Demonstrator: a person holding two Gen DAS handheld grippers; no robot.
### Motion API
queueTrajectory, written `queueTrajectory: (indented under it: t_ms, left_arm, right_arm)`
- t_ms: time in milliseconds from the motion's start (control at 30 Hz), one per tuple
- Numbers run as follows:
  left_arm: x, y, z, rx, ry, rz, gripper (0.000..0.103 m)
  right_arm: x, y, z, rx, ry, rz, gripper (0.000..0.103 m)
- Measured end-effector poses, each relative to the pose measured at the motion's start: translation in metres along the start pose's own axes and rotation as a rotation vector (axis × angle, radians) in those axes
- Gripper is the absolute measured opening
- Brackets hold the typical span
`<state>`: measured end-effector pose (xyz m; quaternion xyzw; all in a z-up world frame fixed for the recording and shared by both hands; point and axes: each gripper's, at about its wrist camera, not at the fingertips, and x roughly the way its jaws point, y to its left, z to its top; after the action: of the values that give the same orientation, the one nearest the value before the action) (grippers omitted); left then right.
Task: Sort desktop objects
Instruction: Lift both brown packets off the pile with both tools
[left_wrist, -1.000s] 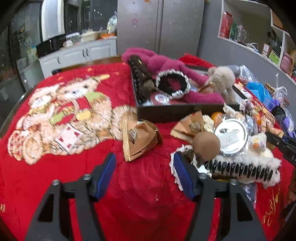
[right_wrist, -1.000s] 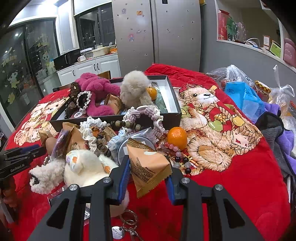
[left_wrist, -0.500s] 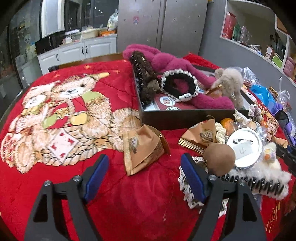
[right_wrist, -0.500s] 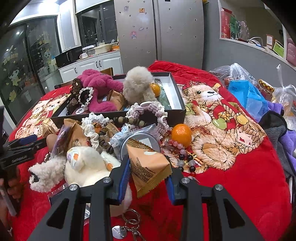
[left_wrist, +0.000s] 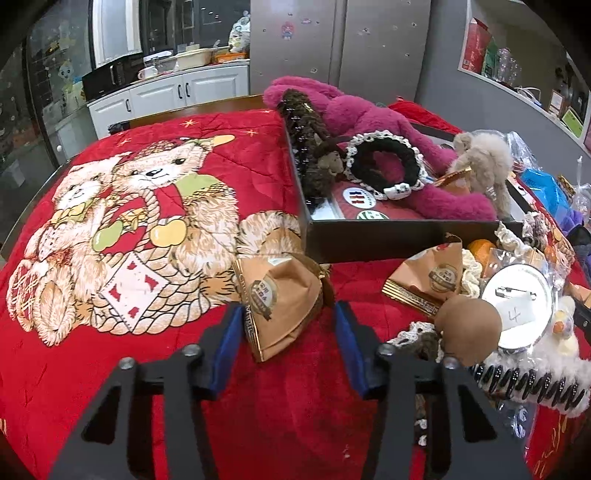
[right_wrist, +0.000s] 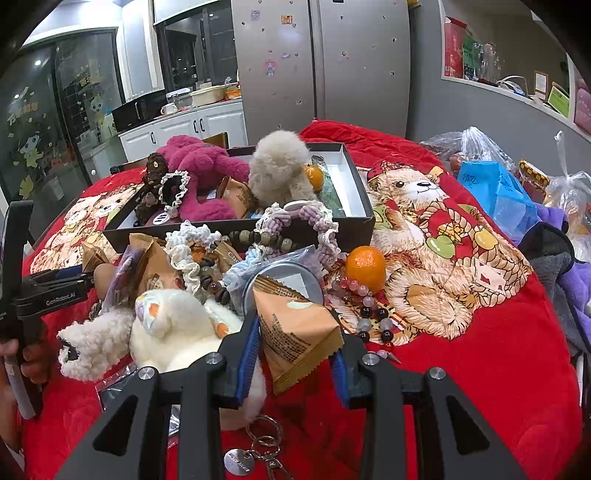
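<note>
The left gripper (left_wrist: 286, 334) is seen straddling a brown packet (left_wrist: 282, 295) that lies on the red cloth (left_wrist: 229, 155), just in front of the black box (left_wrist: 369, 240). Its jaws have just been closing, with the packet between them. The left pad appears to meet the packet's edge; on the right side a narrow gap seems to remain, so a firm clamp cannot be confirmed.

The right gripper (right_wrist: 293, 347) is clamped on an orange packet (right_wrist: 295, 332), which is held clear of the cloth, tilted, above a white plush (right_wrist: 173, 332) and a key ring (right_wrist: 258, 443).

Inside the box a pink plush (left_wrist: 369, 118), a black scrunchie (left_wrist: 384, 166) with white lace, a dark hair claw (left_wrist: 306, 140) and a beige plush (left_wrist: 480, 162) are packed.

In front of the box a heap is piled: a second brown packet (left_wrist: 432, 277), a brown ball (left_wrist: 467, 325), a round tin badge (left_wrist: 517, 299), a fuzzy comb clip (left_wrist: 532, 376). In the right view an orange (right_wrist: 365, 268) is set beside bead strings (right_wrist: 369, 314) and a purple scrunchie (right_wrist: 295, 221) leans on the box's front wall.
</note>
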<state>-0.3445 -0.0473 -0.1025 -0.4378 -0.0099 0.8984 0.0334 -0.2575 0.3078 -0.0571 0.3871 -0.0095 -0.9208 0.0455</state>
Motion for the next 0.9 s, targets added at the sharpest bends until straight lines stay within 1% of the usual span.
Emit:
queueTrajectory:
  t_ms: [67, 167, 433, 600, 900]
  left_arm:
    - [-0.001, 0.001, 0.0, -0.005, -0.003, 0.012, 0.031]
    - [-0.003, 0.001, -0.001, -0.005, -0.007, 0.014, 0.029]
    - [-0.019, -0.008, -0.005, 0.023, -0.046, 0.029, 0.029]
    - [-0.039, -0.012, -0.006, 0.027, -0.082, 0.009, 0.029]
    - [-0.08, -0.023, -0.009, 0.016, -0.157, -0.042, 0.029]
  right_arm:
    - [0.0, 0.0, 0.0, 0.001, -0.002, -0.003, 0.035]
    - [-0.002, 0.0, 0.001, 0.003, -0.008, -0.005, 0.035]
    - [-0.008, 0.003, 0.002, -0.003, -0.031, 0.001, 0.035]
    - [-0.013, 0.005, 0.003, -0.005, -0.049, 0.003, 0.035]
    - [-0.032, 0.017, 0.008, -0.023, -0.122, 0.019, 0.035]
